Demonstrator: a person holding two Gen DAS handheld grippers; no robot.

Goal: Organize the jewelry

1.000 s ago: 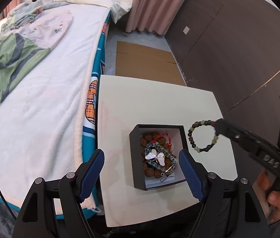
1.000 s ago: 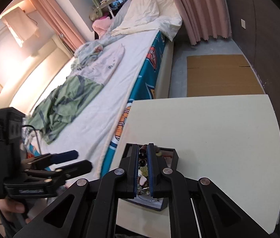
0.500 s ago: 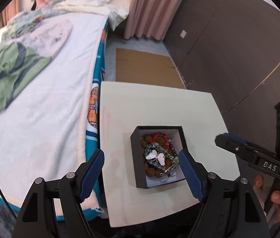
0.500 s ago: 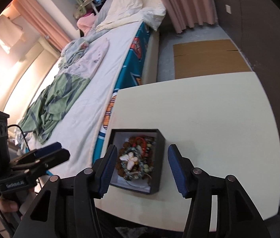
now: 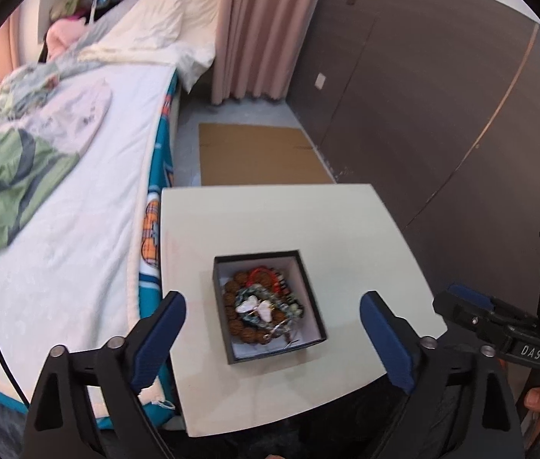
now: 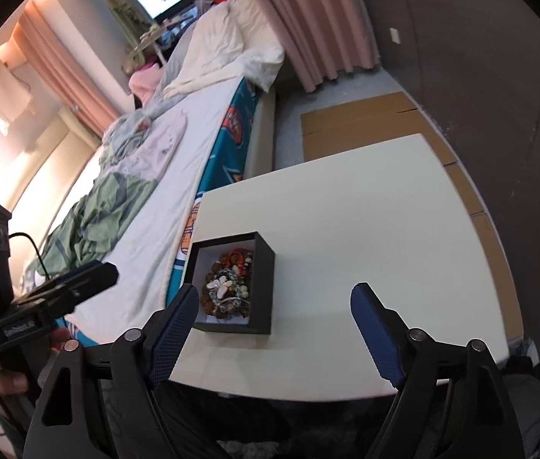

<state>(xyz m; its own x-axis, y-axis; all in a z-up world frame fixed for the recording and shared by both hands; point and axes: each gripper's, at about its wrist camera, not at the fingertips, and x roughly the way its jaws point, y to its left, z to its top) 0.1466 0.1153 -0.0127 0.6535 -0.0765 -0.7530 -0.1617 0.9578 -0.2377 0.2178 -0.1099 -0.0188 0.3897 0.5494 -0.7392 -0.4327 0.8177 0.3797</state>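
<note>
A black square box (image 5: 310, 298) sits on the cream table (image 5: 270, 222). It holds a pile of jewelry (image 5: 258, 308): brown bead bracelets, green beads, red cord and a white butterfly piece. The box also shows in the right wrist view (image 6: 264, 279) with the jewelry (image 6: 227, 287) inside. My left gripper (image 5: 271, 340) is open and empty, held above the table's near edge in front of the box. My right gripper (image 6: 273, 329) is open and empty, near the box's right side. It also shows in the left wrist view (image 5: 461, 302), off the table's right edge.
A bed (image 5: 78, 191) with white sheet and green clothes runs along the table's left side. A dark wall (image 5: 441, 95) stands to the right. Flat cardboard (image 5: 258, 153) lies on the floor beyond the table. The other hand-held gripper (image 6: 59, 290) shows at left.
My right gripper held a bead bracelet beside the box, then opened; the bracelet now lies in the box. Both grippers have drawn back and up from the table.
</note>
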